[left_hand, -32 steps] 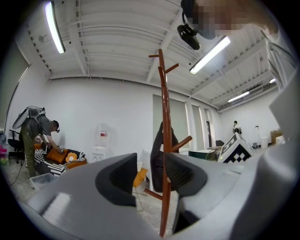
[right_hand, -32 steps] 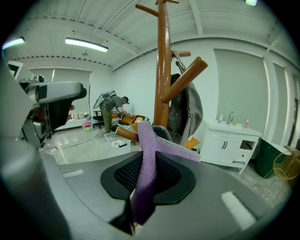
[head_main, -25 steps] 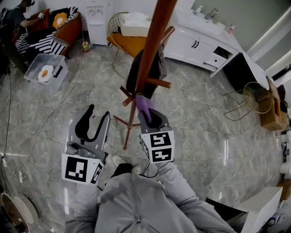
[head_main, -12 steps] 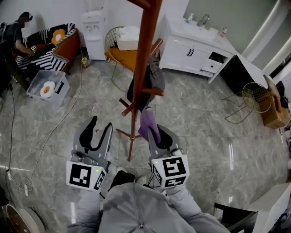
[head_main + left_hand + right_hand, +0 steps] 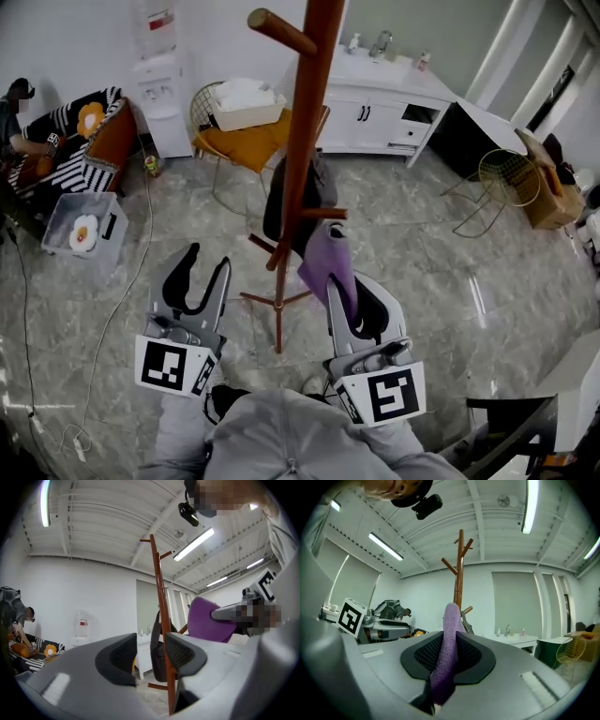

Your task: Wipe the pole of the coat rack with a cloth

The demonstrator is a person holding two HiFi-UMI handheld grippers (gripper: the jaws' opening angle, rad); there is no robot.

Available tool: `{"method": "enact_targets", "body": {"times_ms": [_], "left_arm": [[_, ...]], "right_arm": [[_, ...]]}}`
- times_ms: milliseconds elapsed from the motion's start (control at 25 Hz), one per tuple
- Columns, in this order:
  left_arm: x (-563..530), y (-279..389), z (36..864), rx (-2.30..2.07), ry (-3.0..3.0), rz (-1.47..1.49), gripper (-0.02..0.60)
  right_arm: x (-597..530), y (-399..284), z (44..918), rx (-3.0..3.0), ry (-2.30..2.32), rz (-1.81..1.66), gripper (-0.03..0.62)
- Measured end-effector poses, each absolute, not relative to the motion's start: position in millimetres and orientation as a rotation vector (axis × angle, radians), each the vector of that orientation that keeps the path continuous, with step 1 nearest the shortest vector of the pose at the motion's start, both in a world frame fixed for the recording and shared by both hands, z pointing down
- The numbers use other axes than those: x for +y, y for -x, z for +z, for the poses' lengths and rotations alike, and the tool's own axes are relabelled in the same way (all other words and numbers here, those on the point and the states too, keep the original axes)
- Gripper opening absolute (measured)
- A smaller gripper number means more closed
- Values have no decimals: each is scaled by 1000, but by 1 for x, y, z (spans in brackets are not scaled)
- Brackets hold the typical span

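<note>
The person holds both out in front, pointing forward: the left grey two-jaw gripper (image 5: 206, 261) has its jaws parted, gripping nothing, while the right grey two-jaw gripper (image 5: 345, 292) is clamped on a purple terry cloth (image 5: 327, 265).

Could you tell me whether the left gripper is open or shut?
Open: the left gripper has its jaws apart, gripping nothing.
</note>
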State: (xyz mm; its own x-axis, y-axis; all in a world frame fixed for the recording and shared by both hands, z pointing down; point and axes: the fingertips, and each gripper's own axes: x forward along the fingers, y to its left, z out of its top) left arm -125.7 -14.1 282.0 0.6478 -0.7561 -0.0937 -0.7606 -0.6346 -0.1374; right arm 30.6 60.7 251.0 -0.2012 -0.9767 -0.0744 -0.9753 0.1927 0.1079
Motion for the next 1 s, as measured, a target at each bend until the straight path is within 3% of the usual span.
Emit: {"method": "enact_targets", "body": {"times_ms": [520, 1000], "left_arm": [[-87, 220, 268, 699, 2889, 160, 206], [-125, 252, 284, 589, 3005, 220, 206]], "right_arm": [[43, 55, 137, -1694, -2460, -718, 61], [-30, 84, 68, -1033, -2128, -1181, 61]]}}
